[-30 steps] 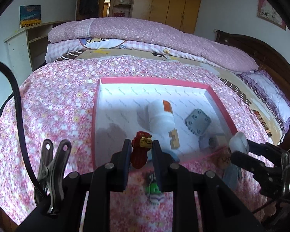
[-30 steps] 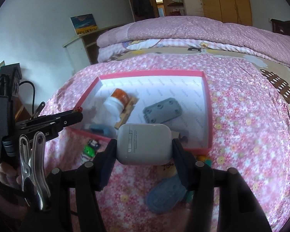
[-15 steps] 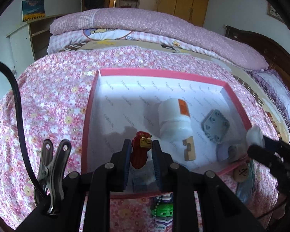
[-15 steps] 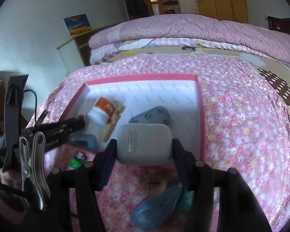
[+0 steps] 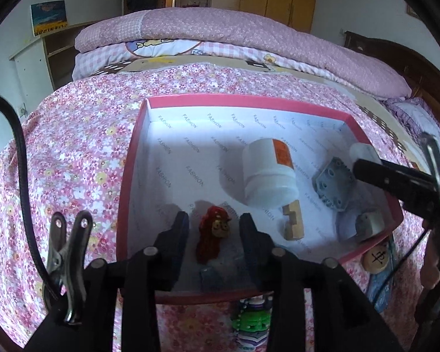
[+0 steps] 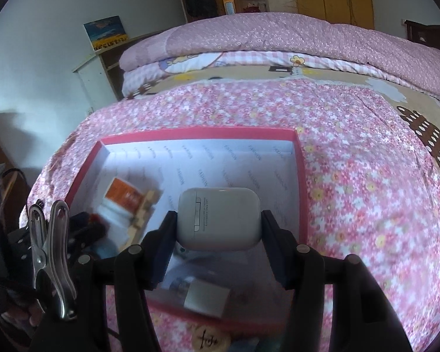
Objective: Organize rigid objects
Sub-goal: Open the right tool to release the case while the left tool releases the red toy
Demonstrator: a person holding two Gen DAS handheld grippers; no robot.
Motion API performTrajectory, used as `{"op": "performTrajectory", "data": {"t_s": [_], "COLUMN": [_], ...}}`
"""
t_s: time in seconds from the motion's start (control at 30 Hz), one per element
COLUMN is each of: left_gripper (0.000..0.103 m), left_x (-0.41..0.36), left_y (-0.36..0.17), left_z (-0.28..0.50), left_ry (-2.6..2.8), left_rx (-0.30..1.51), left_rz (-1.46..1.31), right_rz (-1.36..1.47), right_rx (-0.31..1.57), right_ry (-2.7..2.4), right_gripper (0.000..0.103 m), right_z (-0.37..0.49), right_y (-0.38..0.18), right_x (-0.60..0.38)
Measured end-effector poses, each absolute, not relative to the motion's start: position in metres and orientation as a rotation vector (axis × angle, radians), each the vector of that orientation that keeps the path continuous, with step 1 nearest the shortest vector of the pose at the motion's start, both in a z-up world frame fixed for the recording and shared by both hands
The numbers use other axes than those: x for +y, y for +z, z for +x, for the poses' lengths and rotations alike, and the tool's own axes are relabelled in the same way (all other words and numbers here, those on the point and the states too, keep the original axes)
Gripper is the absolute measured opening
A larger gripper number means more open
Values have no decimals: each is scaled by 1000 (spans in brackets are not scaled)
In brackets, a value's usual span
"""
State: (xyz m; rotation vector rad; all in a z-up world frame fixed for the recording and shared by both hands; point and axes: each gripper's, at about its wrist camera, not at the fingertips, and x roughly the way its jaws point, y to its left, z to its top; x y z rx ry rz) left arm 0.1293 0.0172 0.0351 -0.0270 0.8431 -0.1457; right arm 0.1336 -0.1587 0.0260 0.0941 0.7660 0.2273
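Red figurine (image 5: 212, 236): in pink box (image 5: 126, 176), between just-opened left gripper (image 5: 214, 228) jaws, released
Right gripper (image 6: 218, 228): clamps white earbud case (image 6: 220, 218)

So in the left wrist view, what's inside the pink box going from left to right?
Red toy figure → white bottle → wooden block → grey plate with holes → small white plug.
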Motion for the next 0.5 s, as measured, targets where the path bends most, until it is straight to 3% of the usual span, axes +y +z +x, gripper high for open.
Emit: {"op": "performTrajectory", "data": {"t_s": [0.4,0.5], "left_gripper": [39,39], "left_x": [19,20], "left_y": [37,37], "left_z": [128,128], "left_ry": [-144,-139], "left_rx": [845,844], "left_rz": [-46,-51], "right_rz": [86,80], "right_rx": [772,749], "right_ry": [207,206], "right_gripper": [57,61], "right_z": [147,146], "right_y": [17,21], "right_x": [-157,-156]}}
